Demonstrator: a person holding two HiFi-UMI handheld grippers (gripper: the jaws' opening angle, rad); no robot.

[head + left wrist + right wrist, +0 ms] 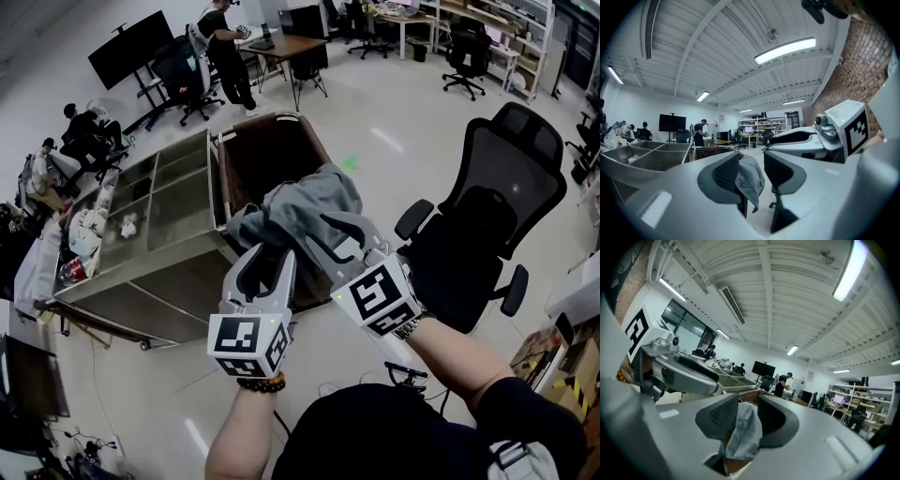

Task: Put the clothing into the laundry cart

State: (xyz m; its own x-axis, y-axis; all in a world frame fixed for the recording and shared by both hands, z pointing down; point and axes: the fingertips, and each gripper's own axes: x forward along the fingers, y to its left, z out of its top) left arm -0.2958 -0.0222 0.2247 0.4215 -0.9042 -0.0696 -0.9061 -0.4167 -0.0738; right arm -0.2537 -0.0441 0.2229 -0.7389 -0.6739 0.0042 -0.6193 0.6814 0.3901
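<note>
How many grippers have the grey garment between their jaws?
2. The left gripper, with the grey garment hanging loose between its jaws; the right gripper alongside, pinching it.

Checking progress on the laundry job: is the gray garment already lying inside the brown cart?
No, the gray garment is pinched in the right gripper and held up above the brown cart, not resting in it.

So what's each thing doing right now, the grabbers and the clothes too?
grey garment: bunched, lifted up by the laundry cart.
laundry cart: open on top.
left gripper: open, grey garment hanging between its jaws.
right gripper: shut on the grey garment.
office chair: empty.
</note>
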